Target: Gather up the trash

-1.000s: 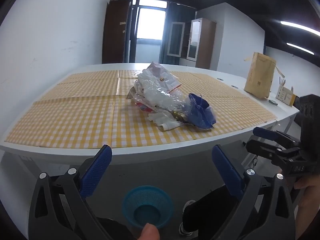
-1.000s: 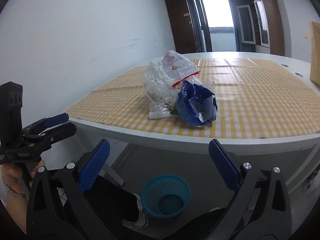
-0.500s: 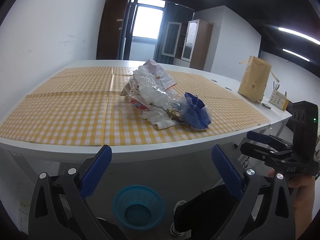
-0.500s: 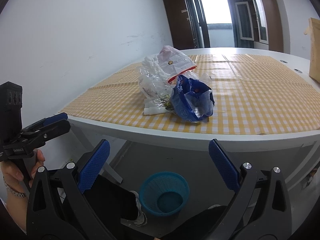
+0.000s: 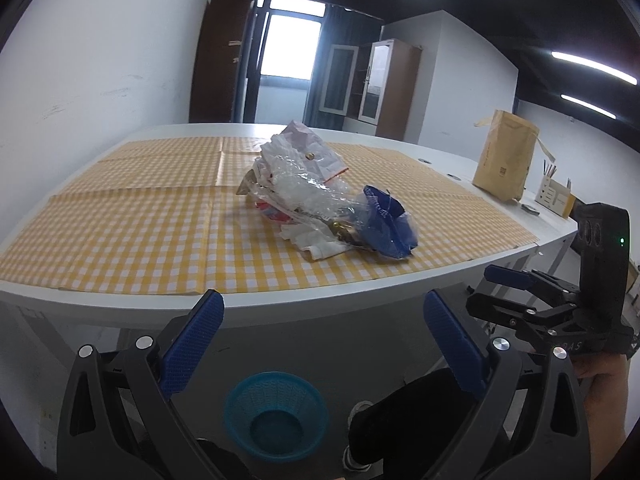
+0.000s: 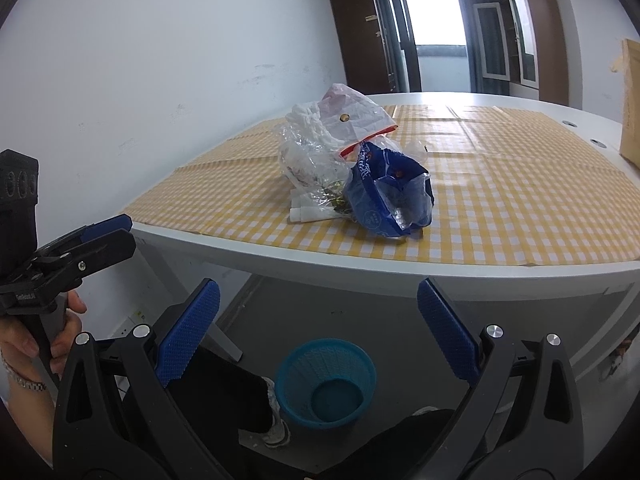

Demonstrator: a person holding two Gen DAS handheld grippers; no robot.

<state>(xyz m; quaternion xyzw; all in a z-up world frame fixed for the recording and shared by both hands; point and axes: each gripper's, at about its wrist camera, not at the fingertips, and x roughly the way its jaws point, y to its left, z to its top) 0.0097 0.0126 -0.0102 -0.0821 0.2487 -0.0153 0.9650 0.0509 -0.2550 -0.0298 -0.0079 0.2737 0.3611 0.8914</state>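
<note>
1. Compared with a second ago, both cameras sit higher and closer to the counter (image 5: 120, 308): more of the checked cloth (image 5: 132, 232) shows, and the trash pile (image 5: 320, 200) looks larger in both views.
2. The basket (image 5: 276, 416) on the floor has slid lower in the left view, and the fingertip seen at that view's bottom edge earlier is gone.
3. One trash pile lies near the middle of the counter, a little toward its near edge: clear plastic wrap, a white bag with a red strip, white paper and one blue bag (image 6: 388, 196) on the side nearest the right tool.
4. One blue mesh basket stands on the floor under the counter's near edge, and it looks empty.
5. Two tools are in view. The left tool (image 5: 324, 344) has its blue pads spread wide apart, holding nothing.
6. The right tool (image 6: 318, 336) is likewise spread wide and empty.
7. One brown paper bag (image 5: 506, 156) and one small box of pens (image 5: 554, 196) stand near the counter's far right edge.
</note>
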